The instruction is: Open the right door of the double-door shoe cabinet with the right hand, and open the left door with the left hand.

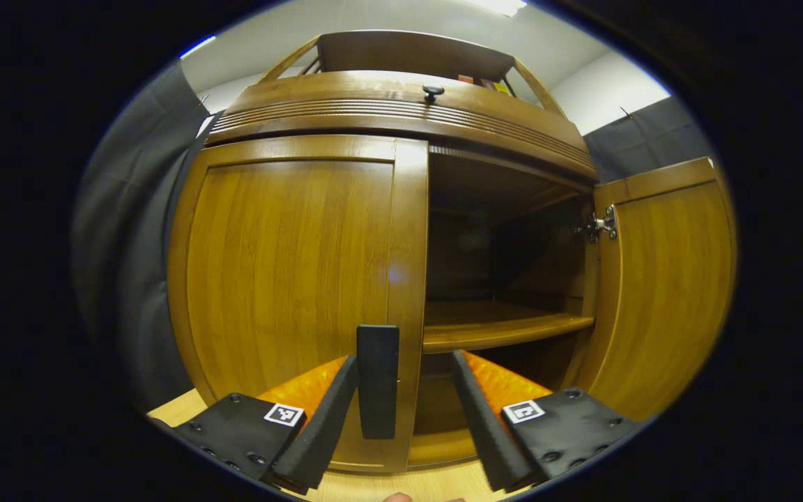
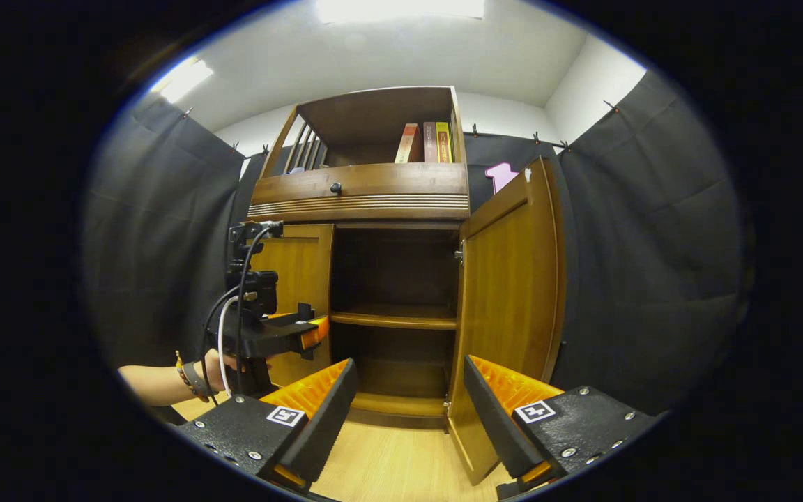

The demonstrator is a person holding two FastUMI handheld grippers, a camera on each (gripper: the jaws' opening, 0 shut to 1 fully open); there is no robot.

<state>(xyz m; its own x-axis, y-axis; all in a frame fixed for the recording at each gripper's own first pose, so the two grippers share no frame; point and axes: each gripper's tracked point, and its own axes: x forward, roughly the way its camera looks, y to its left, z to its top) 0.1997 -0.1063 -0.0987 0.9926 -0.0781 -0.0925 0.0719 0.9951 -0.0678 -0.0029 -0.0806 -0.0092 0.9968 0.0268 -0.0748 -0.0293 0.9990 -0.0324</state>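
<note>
So my left gripper [image 1: 401, 411] stands wide open, gripping nothing, its fingers straddling the dark upright bar handle [image 1: 378, 380] of the closed honey-brown wooden left door [image 1: 290, 272] for a pull, while my empty right gripper [image 2: 408, 425] gapes well back from the already swung-out right door [image 2: 509, 293].

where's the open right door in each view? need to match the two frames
Left gripper view: the right door stands at the right edge, swung open, inner face and hinge showing.
Right gripper view: the right door is right of centre, swung out toward the camera, above the right finger.
Shared landmark: the drawer knob on the band above the doors.
</note>
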